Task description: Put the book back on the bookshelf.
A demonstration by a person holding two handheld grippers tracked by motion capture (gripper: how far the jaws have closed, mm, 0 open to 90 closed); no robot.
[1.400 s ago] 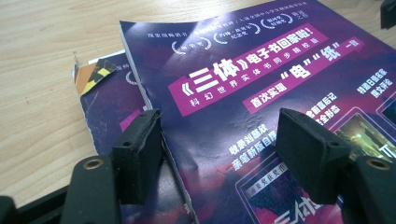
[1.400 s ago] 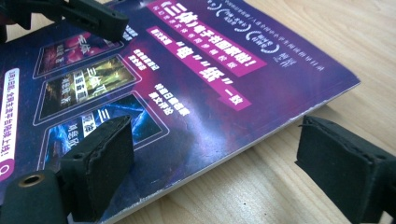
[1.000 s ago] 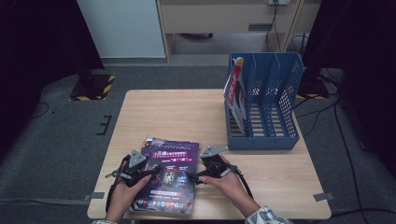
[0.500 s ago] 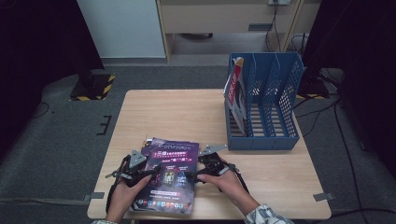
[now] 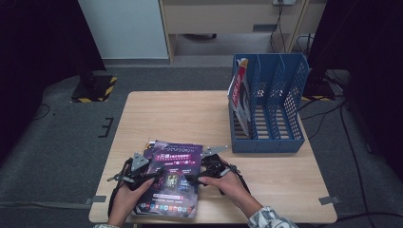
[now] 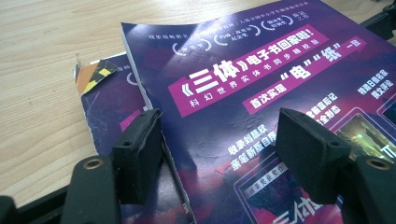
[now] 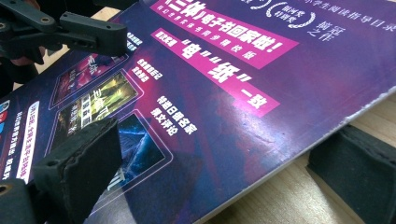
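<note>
I have the purple magazine [image 5: 172, 178] lying at the near edge of the bench [image 5: 190, 114], well short of the blue file rack [image 5: 268, 109]. My left gripper [image 6: 224, 140] straddles its left edge, fingers wide apart; my right gripper [image 7: 224, 163] brackets its right edge, fingers likewise open, not pinching.

Both grippers are black skeletal frames, the left gripper [image 5: 154, 172] and right gripper [image 5: 192, 177] each topped by a grey three-cornered plate. Thick black foam pads [image 6: 136, 151] tip the jaws, brass-ringed screw holes behind. A patterned pale sleeve [image 5: 271, 219] covers the right wrist.
</note>
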